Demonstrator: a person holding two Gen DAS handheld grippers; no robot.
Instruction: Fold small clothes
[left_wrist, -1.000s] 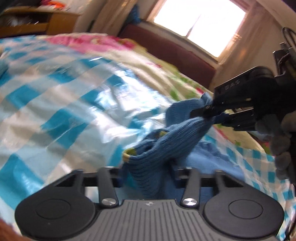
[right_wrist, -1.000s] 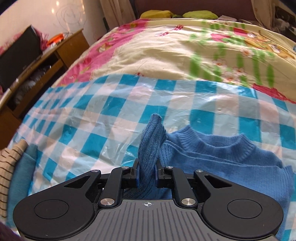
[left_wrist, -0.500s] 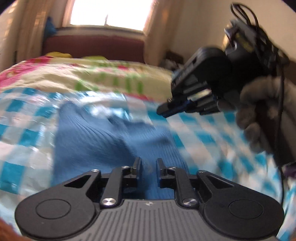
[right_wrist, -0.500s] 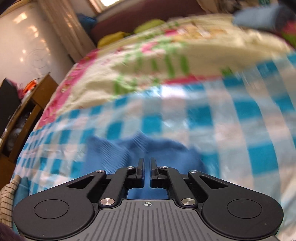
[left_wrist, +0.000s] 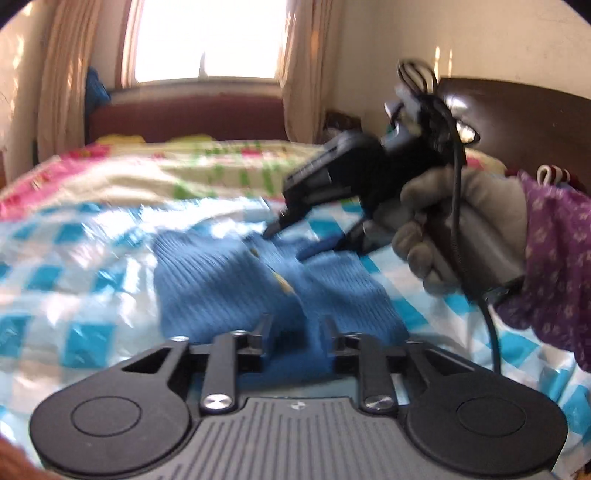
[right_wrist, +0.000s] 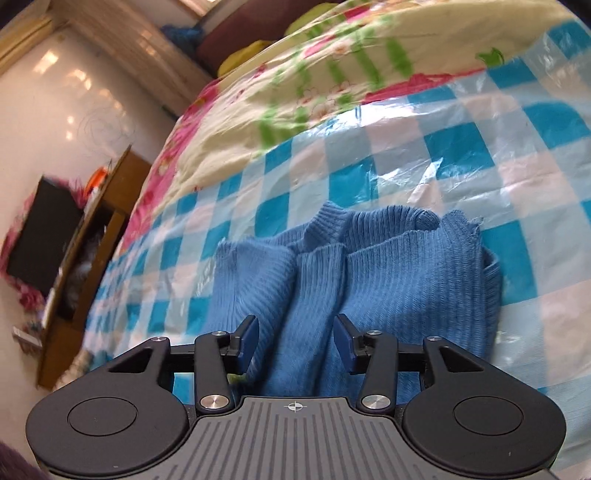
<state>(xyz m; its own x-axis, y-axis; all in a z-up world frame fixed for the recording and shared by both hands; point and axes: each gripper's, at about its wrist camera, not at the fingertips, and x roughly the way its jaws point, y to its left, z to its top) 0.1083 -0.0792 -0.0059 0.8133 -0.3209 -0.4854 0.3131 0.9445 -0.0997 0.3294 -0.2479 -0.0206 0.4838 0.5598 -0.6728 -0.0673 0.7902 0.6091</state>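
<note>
A blue ribbed knit sweater (left_wrist: 236, 280) lies folded on the blue-and-white checked plastic sheet (left_wrist: 74, 280) on the bed; it also shows in the right wrist view (right_wrist: 399, 280). My left gripper (left_wrist: 297, 334) is open just above the sweater's near edge, with nothing between its fingers. My right gripper (right_wrist: 295, 338) is open over the sweater's near part, with a fold of cloth lying loose between the fingers. In the left wrist view the right gripper (left_wrist: 291, 240) is held by a gloved hand over the sweater's far right corner.
The checked sheet (right_wrist: 406, 155) covers a floral bedspread (right_wrist: 295, 85). A wooden cabinet (right_wrist: 92, 258) with a dark screen stands left of the bed. A dark headboard (left_wrist: 517, 122) and a window (left_wrist: 207, 40) lie behind.
Both grippers have let go of the sweater and opened. The sweater, held up by its sleeve a second ago, now lies folded flat. The right gripper has dropped toward its far edge.
</note>
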